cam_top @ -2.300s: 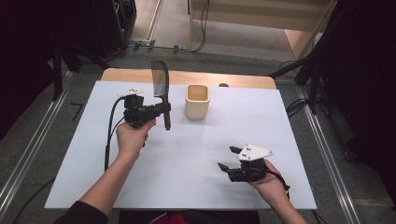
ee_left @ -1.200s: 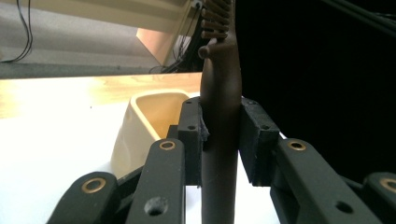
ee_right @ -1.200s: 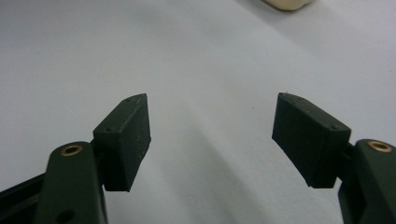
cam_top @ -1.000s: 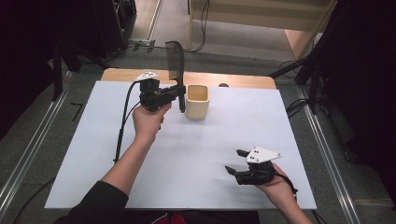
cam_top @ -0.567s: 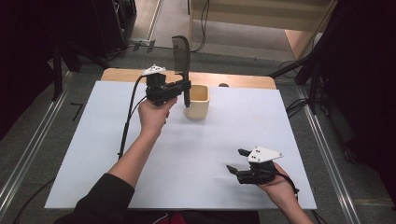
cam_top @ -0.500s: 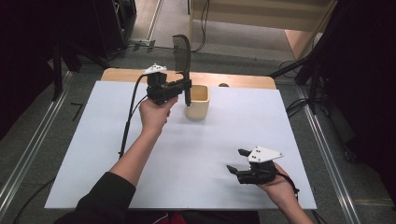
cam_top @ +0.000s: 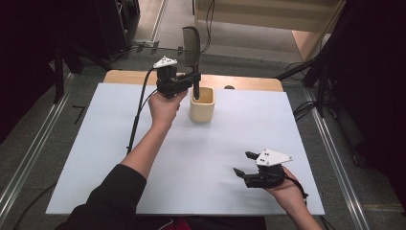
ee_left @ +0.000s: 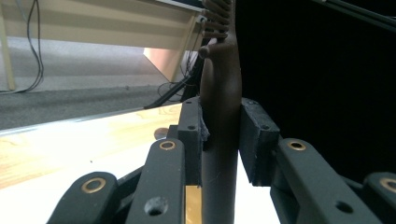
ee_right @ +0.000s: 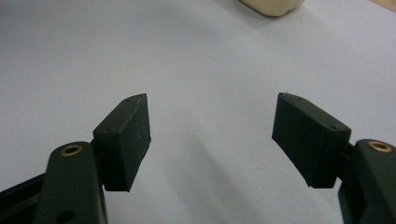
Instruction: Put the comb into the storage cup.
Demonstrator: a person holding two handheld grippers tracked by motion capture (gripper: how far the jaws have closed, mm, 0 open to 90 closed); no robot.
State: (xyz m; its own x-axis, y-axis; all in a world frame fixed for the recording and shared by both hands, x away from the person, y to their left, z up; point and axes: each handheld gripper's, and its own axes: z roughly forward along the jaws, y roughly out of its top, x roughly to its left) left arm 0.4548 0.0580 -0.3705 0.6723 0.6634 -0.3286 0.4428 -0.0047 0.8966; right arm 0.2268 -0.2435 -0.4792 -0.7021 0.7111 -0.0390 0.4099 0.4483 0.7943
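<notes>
Comb point(cam_top: 191, 42), dark brown, is clamped by its handle in my left gripper point(cam_top: 191, 84) and stands upright, teeth end up, handle end pointing down at the mouth of the cream cup point(cam_top: 202, 104). In the left gripper view the handle point(ee_left: 222, 135) sits squarely between both pads, pressed from either side, no slack visible. Lower tip of the handle looks level with or just inside the cup rim; from the high view I cannot tell whether it touches the wall.

Cup stands on the white table sheet point(cam_top: 95, 158), toward the far edge, just in front of the bare wooden strip point(cam_top: 124, 76).

My right gripper point(cam_top: 243, 165) rests near the front right of the sheet, well apart from the cup. Its jaws stand wide with nothing between them; the right gripper view shows bare sheet between the pads point(ee_right: 128, 135) and the cup base point(ee_right: 271, 5) far ahead.

Step in hand, as I judge it: placing the comb into the cup, at the point of lining up over the opening.

Next move calls for:
- keeping the comb vertical and centred on the opening;
- lowering until the handle end meets the cup bottom;
- releasing only then, so the comb leans on the rim and does not tip the light cup.
</notes>
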